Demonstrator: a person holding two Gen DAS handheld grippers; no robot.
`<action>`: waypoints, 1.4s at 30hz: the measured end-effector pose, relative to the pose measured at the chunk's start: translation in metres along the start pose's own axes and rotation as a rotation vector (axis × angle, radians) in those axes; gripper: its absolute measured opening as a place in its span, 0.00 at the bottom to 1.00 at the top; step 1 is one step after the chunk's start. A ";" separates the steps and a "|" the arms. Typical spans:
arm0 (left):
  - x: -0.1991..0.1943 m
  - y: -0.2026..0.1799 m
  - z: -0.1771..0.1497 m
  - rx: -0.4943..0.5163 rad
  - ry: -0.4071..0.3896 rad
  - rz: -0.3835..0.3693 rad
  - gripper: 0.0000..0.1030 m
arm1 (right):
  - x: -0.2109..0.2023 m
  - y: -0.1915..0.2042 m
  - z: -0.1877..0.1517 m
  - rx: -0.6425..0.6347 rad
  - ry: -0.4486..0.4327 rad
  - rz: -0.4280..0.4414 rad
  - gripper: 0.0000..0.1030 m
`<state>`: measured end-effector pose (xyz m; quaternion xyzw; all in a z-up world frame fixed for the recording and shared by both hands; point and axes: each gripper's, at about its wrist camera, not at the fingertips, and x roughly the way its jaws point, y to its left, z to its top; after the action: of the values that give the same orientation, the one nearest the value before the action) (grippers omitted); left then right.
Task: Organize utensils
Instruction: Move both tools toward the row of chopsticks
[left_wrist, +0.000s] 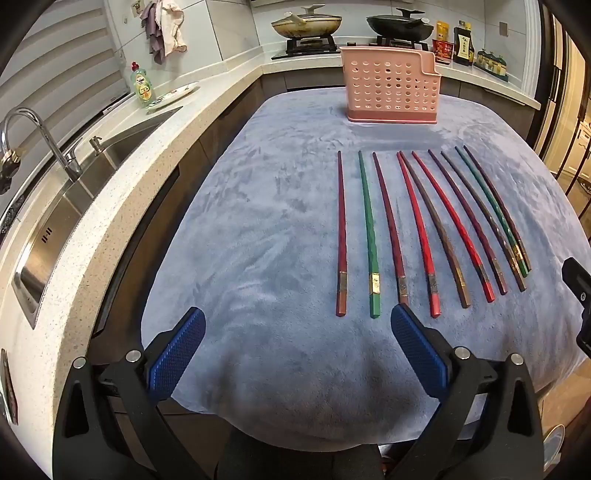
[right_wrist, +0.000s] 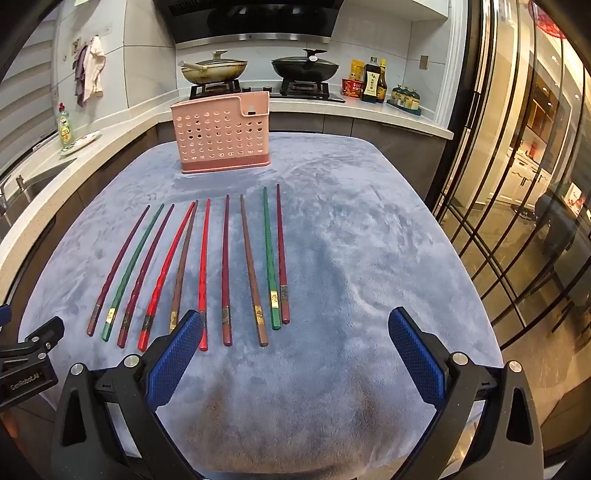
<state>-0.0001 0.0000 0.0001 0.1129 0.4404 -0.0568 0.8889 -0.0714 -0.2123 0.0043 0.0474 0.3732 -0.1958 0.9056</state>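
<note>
Several chopsticks (left_wrist: 424, 229), dark red, green, bright red and brown, lie side by side on a blue-grey cloth (left_wrist: 258, 240); they also show in the right wrist view (right_wrist: 203, 269). A pink perforated utensil holder (left_wrist: 391, 88) stands upright at the cloth's far end, also in the right wrist view (right_wrist: 223, 133). My left gripper (left_wrist: 298, 325) is open and empty, near the chopsticks' near ends, to their left. My right gripper (right_wrist: 295, 326) is open and empty over the near ends of the right-hand chopsticks.
A sink (left_wrist: 74, 206) with a tap (left_wrist: 33, 136) is in the counter on the left. A dish soap bottle (left_wrist: 142, 85) stands behind it. Two lidded pans (right_wrist: 258, 68) sit on the stove. Glass doors (right_wrist: 517, 184) stand on the right.
</note>
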 end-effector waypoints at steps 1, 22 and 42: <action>0.000 0.000 0.000 0.000 -0.001 -0.001 0.93 | 0.000 0.001 0.000 0.000 0.000 0.001 0.93; -0.005 -0.002 0.000 0.003 -0.004 -0.006 0.93 | -0.002 0.002 -0.001 0.000 -0.002 0.002 0.93; -0.002 -0.001 -0.001 -0.009 0.007 -0.024 0.93 | -0.002 0.000 0.000 0.001 -0.003 0.000 0.93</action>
<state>-0.0020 -0.0009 0.0005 0.1040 0.4449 -0.0650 0.8871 -0.0727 -0.2114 0.0054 0.0477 0.3719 -0.1960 0.9061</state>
